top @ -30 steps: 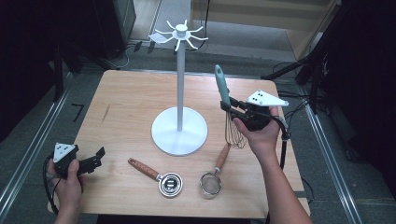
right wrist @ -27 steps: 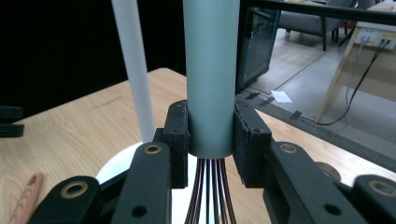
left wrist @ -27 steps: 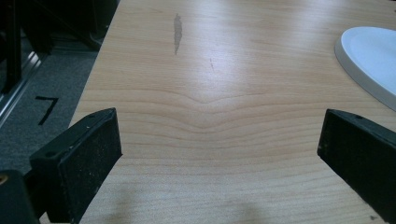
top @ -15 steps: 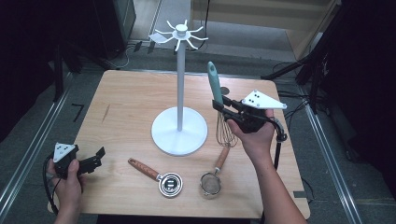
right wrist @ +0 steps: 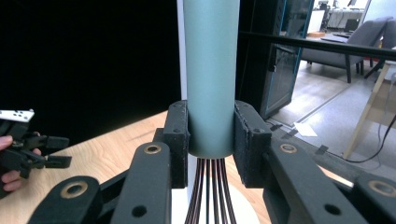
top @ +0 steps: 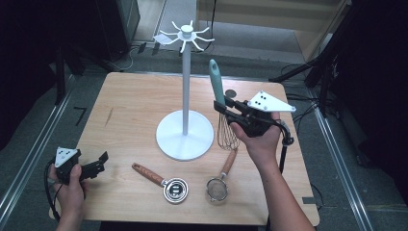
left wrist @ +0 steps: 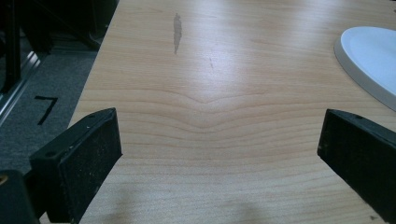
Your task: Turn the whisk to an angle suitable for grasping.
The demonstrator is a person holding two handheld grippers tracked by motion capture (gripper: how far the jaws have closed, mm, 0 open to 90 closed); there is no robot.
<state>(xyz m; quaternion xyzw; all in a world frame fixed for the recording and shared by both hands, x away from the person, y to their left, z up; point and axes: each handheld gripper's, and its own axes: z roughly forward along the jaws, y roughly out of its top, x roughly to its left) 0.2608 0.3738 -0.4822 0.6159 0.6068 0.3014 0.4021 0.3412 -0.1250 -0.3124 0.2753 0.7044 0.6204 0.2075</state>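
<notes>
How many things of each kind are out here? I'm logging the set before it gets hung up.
Whisk, teal handle, clamped in the right claw: 1
Wooden-handled measuring cup: 1
Wooden-handled strainer: 1
White hanging stand: 1
Total: 4

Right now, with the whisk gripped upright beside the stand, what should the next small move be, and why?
Probably lift higher. The right gripper is shut on the whisk at the base of its teal handle, wires hanging down. The handle's top sits below the hooks of the white stand, so it likely needs more height before hanging. The left gripper waits open.
</notes>
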